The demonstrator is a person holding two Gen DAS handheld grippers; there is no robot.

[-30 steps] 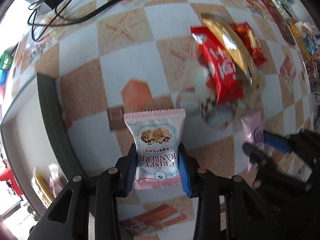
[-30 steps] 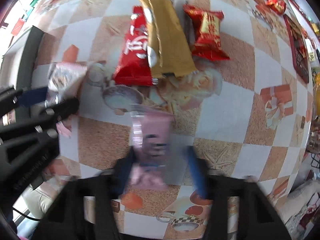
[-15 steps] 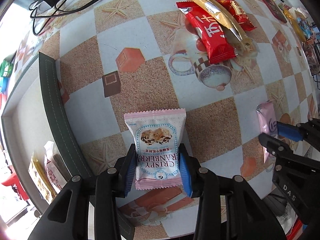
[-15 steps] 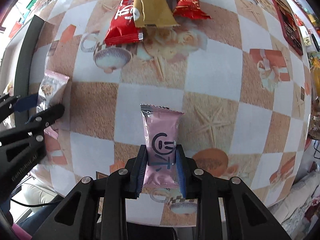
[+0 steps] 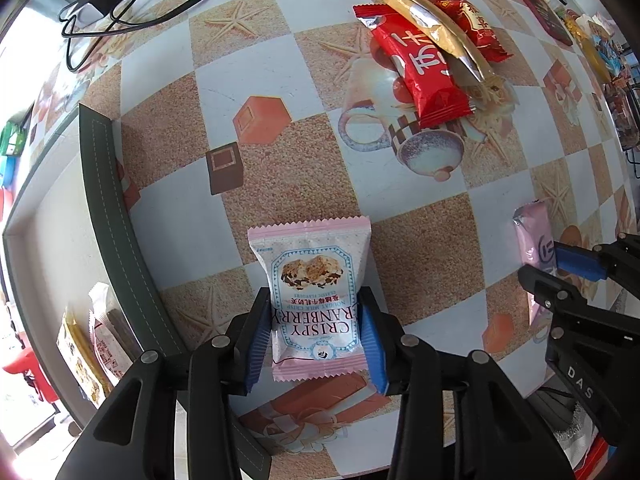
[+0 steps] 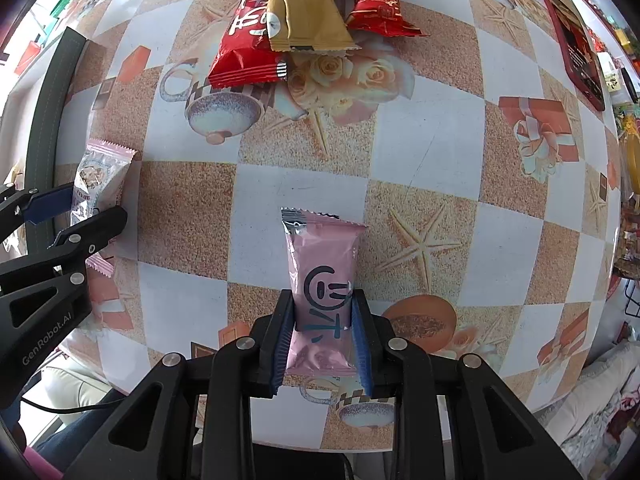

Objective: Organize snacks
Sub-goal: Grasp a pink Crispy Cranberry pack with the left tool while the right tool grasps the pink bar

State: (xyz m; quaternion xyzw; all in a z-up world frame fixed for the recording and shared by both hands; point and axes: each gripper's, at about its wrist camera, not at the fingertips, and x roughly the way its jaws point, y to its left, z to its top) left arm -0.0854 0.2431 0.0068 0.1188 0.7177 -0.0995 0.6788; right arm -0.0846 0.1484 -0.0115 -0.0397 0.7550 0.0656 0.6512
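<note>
My left gripper (image 5: 316,320) points down over the table and is shut on a pink-and-white cranberry nougat packet (image 5: 310,264), its blue pads pressing the packet's lower sides. To its right, my right gripper (image 6: 322,320) is shut on a pink packet with a smiley logo (image 6: 324,256). Each gripper shows at the edge of the other's view: the right gripper (image 5: 560,264) and the left gripper (image 6: 76,216). Farther back, a red packet (image 6: 248,40), a gold packet (image 6: 304,4) and a second red packet (image 6: 376,4) lie in a pile.
A box with a dark green rim (image 5: 108,208) stands left of the left gripper, with several snack packets (image 5: 100,344) inside. Black cables (image 5: 120,0) lie at the far left. A dark red flat case (image 6: 576,44) and more snacks line the right edge.
Both grippers have drawn back from the snack pile with their packets still held; the pile now sits farther up in both views. The right view's blur has cleared.
</note>
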